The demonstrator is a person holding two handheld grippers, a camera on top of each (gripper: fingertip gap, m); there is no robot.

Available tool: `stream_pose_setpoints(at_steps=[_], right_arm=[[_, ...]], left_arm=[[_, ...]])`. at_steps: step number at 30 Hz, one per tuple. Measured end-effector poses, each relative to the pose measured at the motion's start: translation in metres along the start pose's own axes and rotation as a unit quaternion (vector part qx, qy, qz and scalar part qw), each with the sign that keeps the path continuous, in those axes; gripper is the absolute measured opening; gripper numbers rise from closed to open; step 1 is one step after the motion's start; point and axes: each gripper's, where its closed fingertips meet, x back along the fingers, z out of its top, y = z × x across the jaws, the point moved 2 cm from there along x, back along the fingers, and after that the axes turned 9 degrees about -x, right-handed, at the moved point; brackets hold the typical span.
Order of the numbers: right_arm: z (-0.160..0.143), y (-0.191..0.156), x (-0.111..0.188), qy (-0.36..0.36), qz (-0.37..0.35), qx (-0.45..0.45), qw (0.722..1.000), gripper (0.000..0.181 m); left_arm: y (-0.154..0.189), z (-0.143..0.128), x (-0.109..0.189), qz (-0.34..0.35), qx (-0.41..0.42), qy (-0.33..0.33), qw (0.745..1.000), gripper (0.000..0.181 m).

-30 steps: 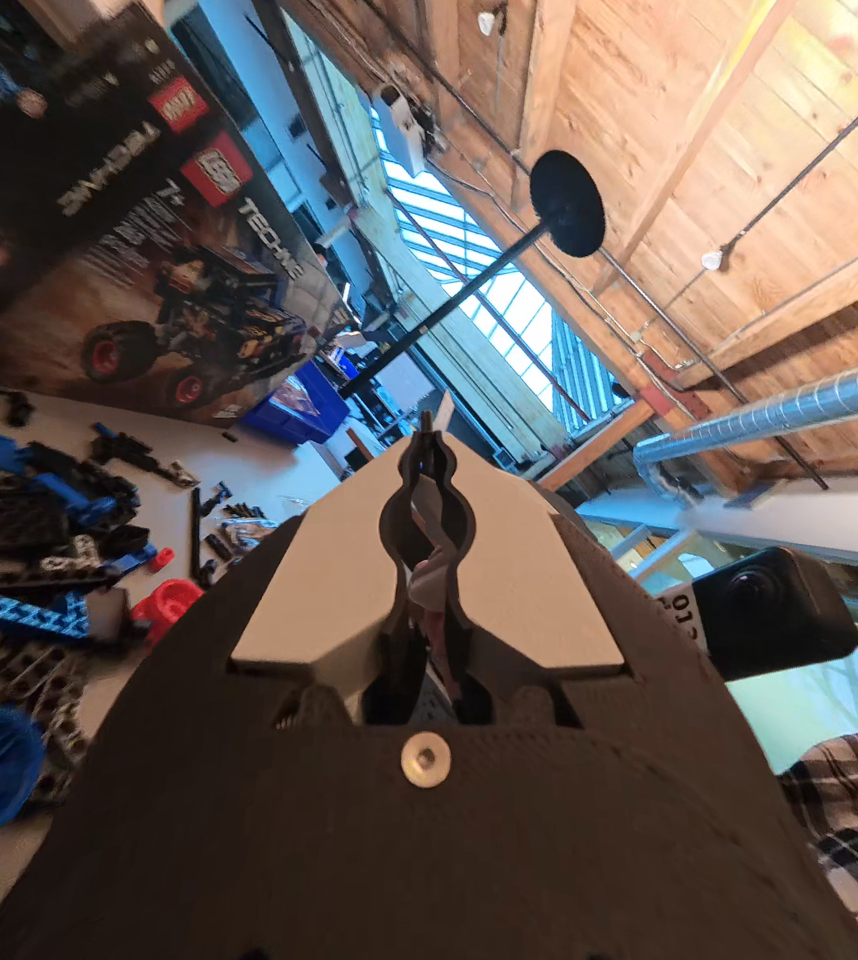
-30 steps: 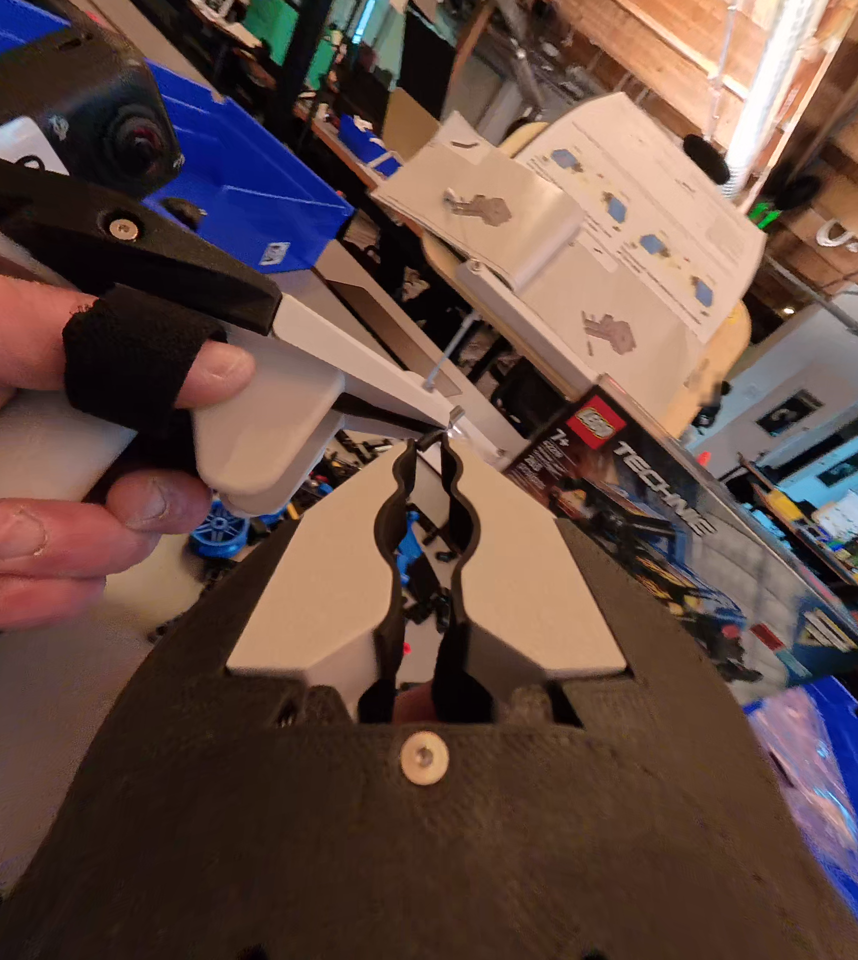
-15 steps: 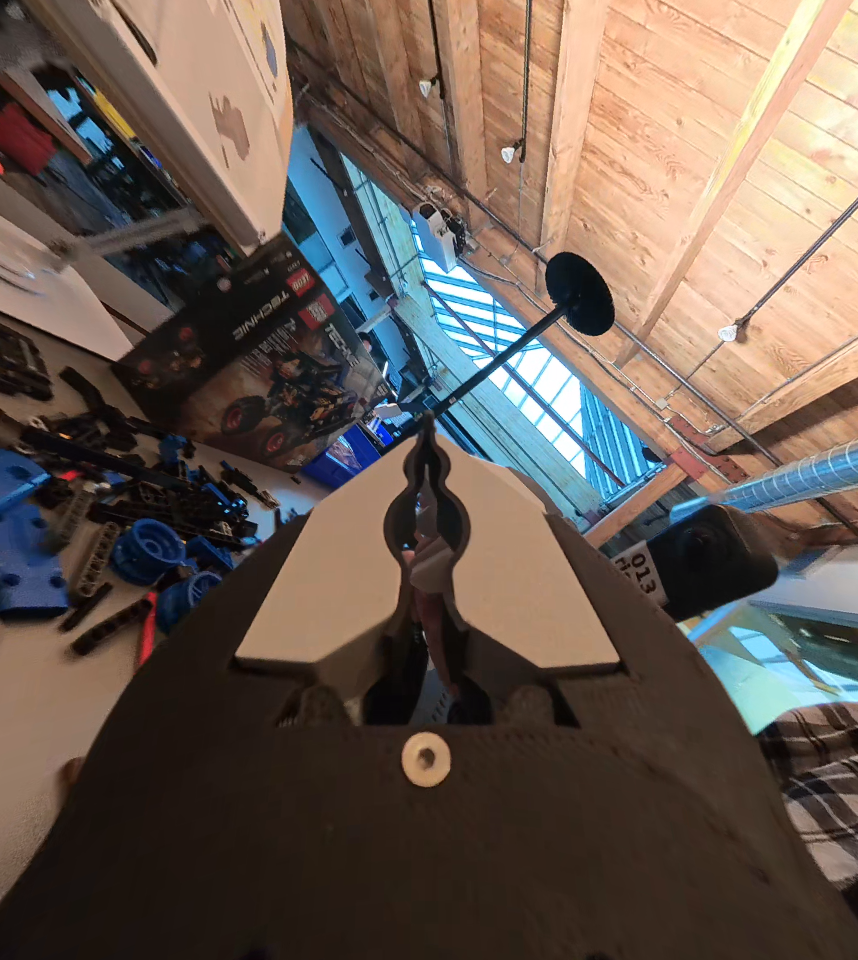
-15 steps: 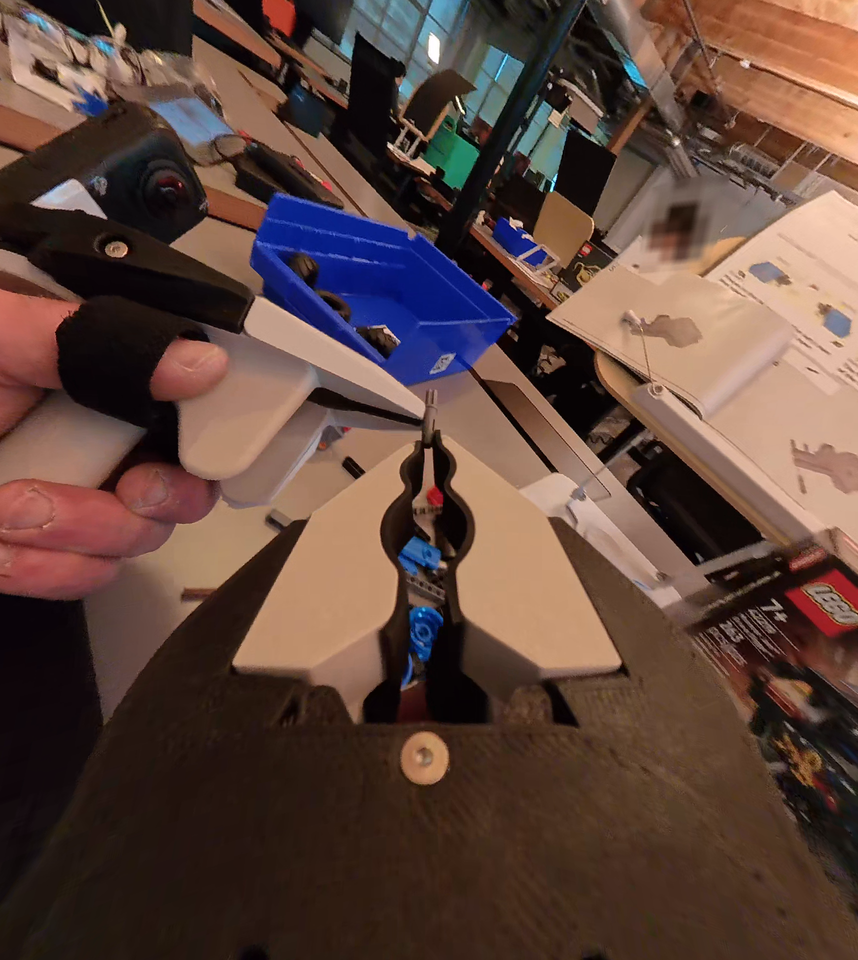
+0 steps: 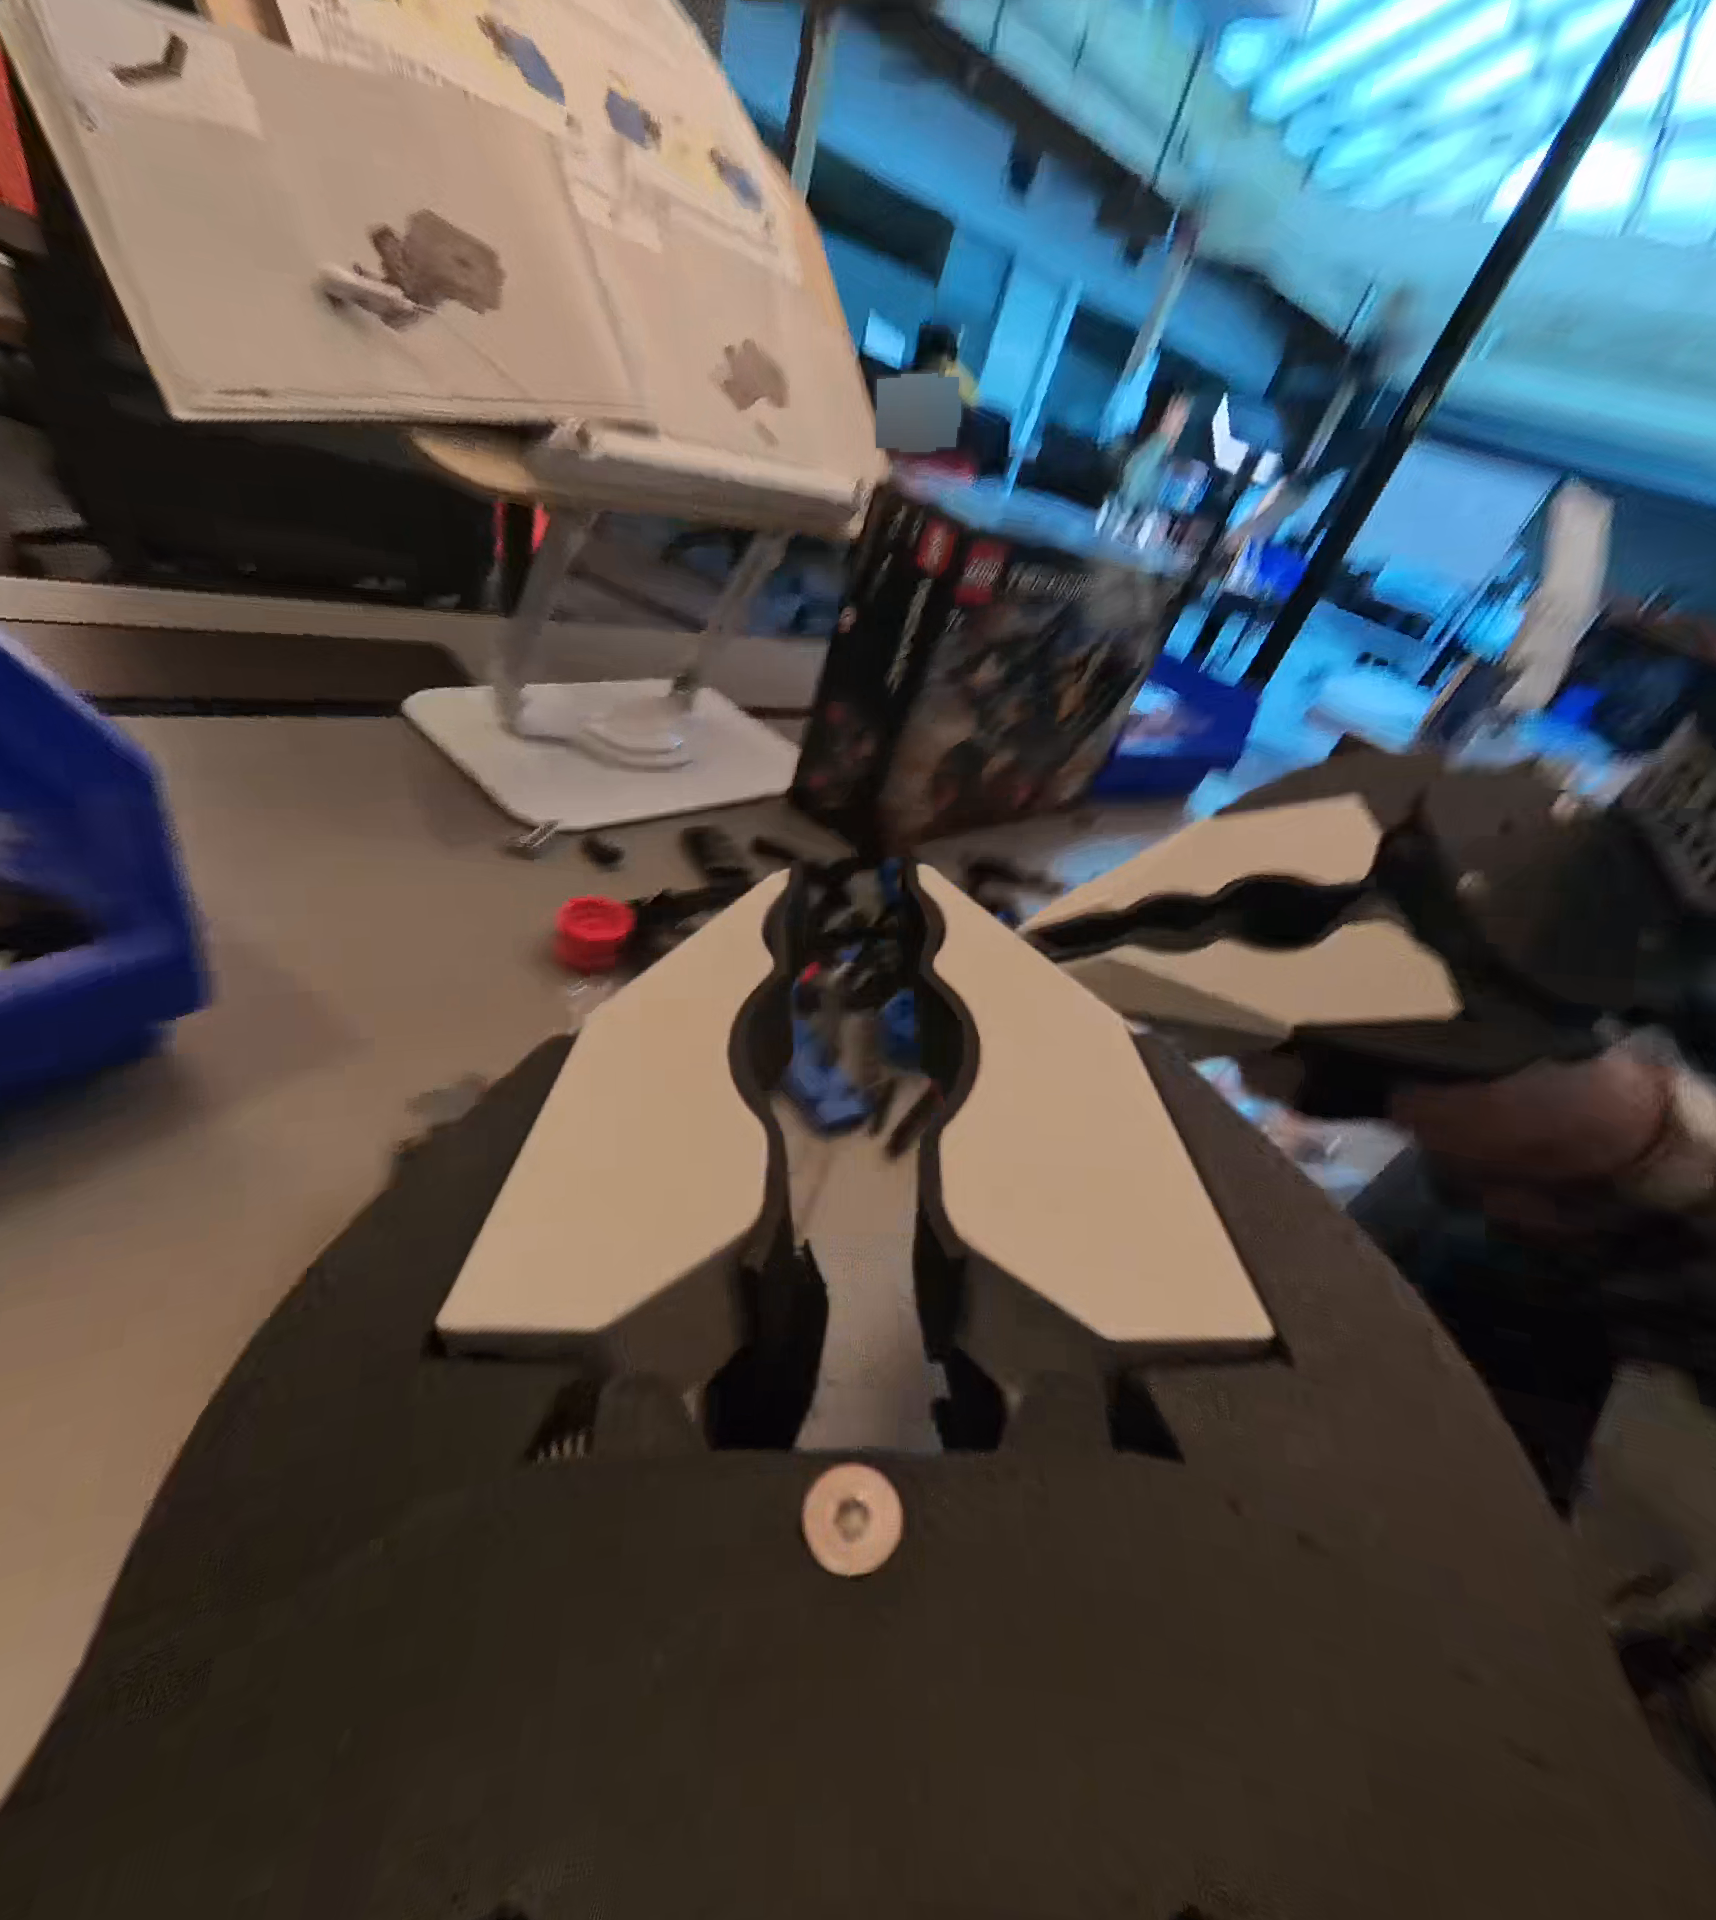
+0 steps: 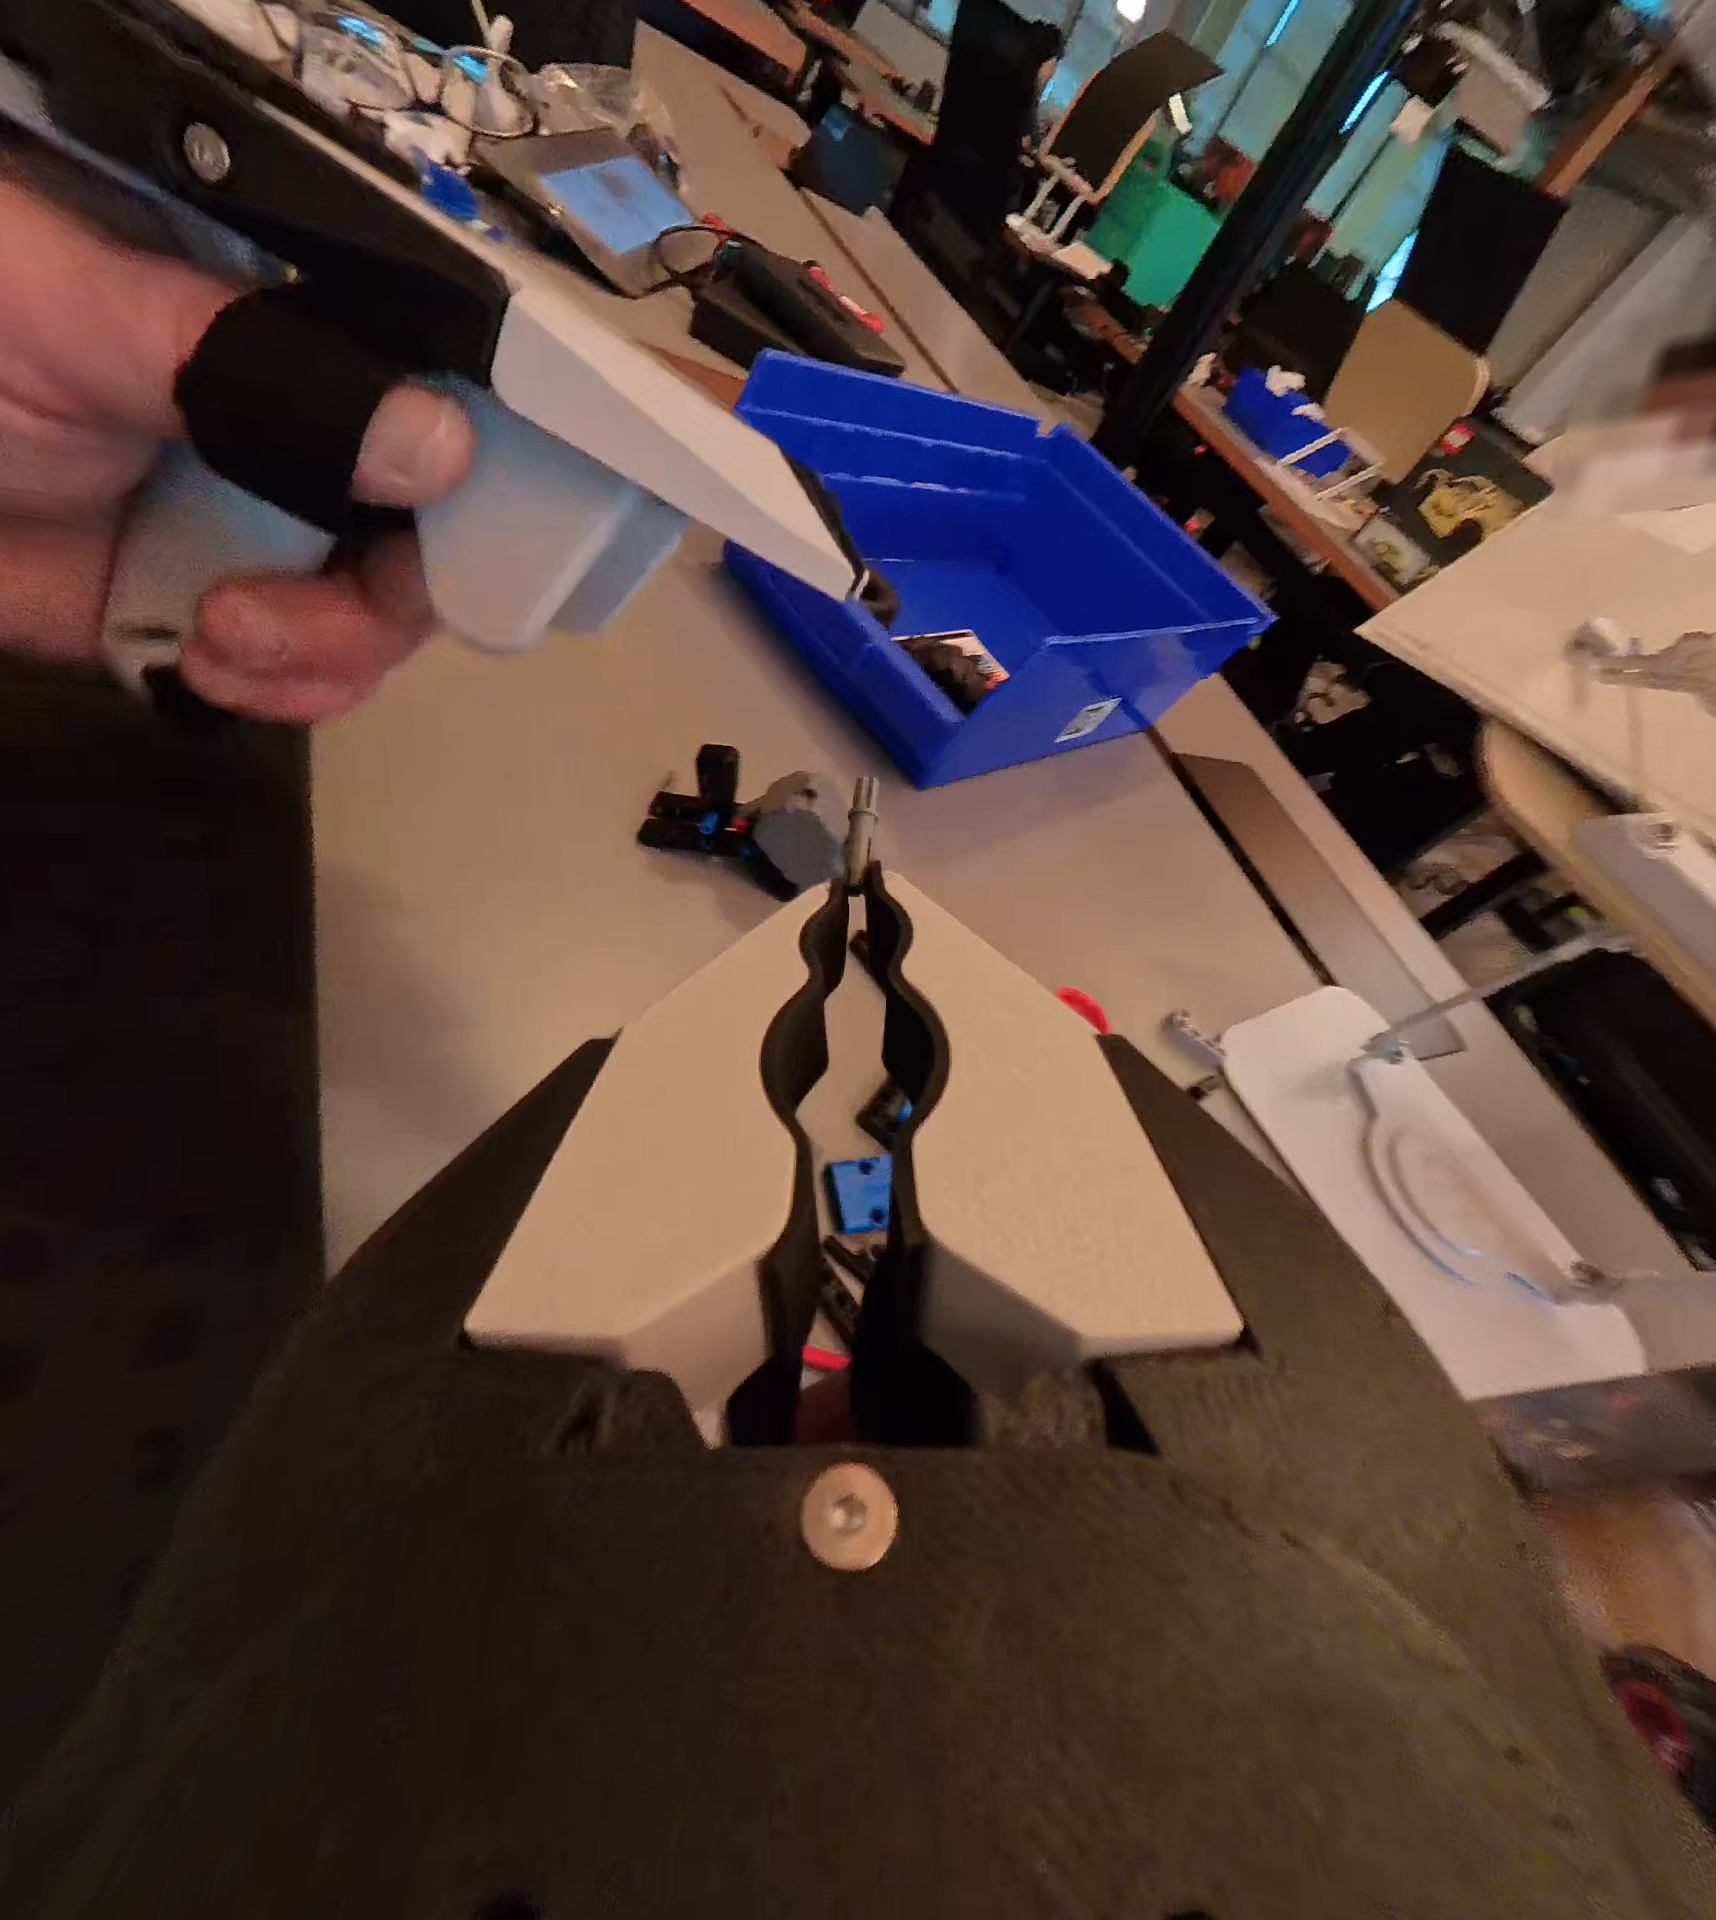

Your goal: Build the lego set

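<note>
right gripper (image 6: 858, 891): pinched a grey pin (image 6: 861, 819) at its tips, above the table (image 6: 521, 935) middle | left gripper (image 5: 854, 883): parted, empty | loose lego parts (image 6: 719, 816): near the blue bin (image 6: 989, 561) | risk: shallow tip hold, so the pin might twist out.

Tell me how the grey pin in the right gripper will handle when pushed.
The grey pin looks like stiff plastic, so it likely won't bend. The right gripper pinches only its end at the very tips, so it may pivot or slip. Round and small, it would probably roll if dropped on the table.
</note>
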Motion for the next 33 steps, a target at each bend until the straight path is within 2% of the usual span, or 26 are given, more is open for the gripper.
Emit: stream_pose_setpoints(at_steps=[3, 6, 9, 12, 17, 22, 29, 33], right_arm=[[-0.007, -0.007, -0.012, -0.026, 0.025, -0.005, 0.999, 0.001], [-0.018, -0.017, -0.027, -0.06, 0.058, -0.015, 0.996, 0.001], [-0.034, -0.03, -0.043, -0.108, 0.096, -0.015, 0.989, 0.001], [-0.048, -0.042, -0.059, -0.148, 0.125, -0.021, 0.981, 0.001], [-0.062, -0.053, -0.083, -0.19, 0.152, -0.034, 0.969, 0.001], [-0.071, -0.053, -0.103, -0.231, 0.156, -0.041, 0.959, 0.001], [-0.078, -0.052, -0.118, -0.265, 0.153, -0.057, 0.95, 0.001], [-0.079, -0.05, -0.117, -0.264, 0.156, -0.067, 0.949, 0.001]], left_arm=[[-0.031, -0.022, 0.017, 0.042, -0.102, -0.115, 0.987, 0.015], [-0.055, -0.055, 0.031, 0.057, -0.14, -0.223, 0.963, 0.015], [-0.078, -0.079, 0.039, 0.078, -0.156, -0.28, 0.944, 0.016], [-0.086, -0.098, 0.04, 0.056, -0.155, -0.318, 0.934, 0.012], [-0.095, -0.112, 0.033, 0.031, -0.197, -0.34, 0.919, 0.014], [-0.098, -0.134, 0.03, -0.007, -0.196, -0.383, 0.903, 0.024], [-0.084, -0.138, 0.02, -0.052, -0.181, -0.361, 0.913, 0.002], [-0.086, -0.131, 0.02, -0.048, -0.214, -0.36, 0.907, 0.004]])
